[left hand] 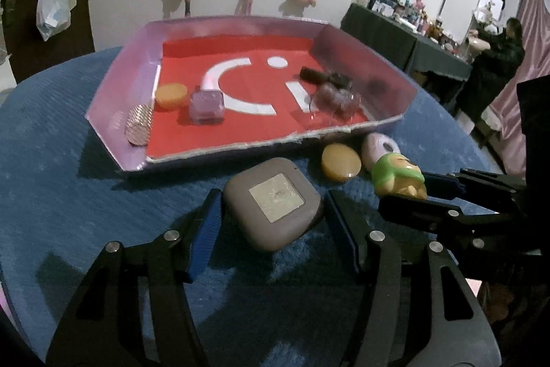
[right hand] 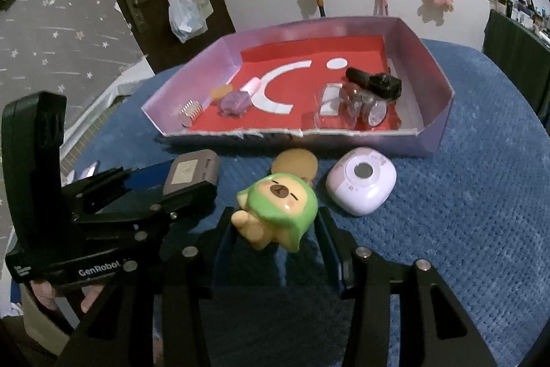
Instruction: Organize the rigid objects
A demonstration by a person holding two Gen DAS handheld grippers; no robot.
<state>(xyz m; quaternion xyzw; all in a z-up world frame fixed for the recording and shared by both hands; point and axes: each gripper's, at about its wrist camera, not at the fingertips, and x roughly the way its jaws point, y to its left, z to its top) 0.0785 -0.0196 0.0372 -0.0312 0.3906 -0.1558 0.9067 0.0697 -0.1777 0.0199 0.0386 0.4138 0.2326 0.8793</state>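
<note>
My left gripper (left hand: 271,222) jaws spread w/ the grey square case (left hand: 275,203) between them on the blue mat (left hand: 68,160); right gripper (right hand: 275,229) jaws spread around the green bear toy (right hand: 275,208), contact unclear, both just in front of the red tray (right hand: 433,122)

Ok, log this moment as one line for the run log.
left gripper: open around grey case | right gripper: open around bear figure | tray: partly filled
</note>
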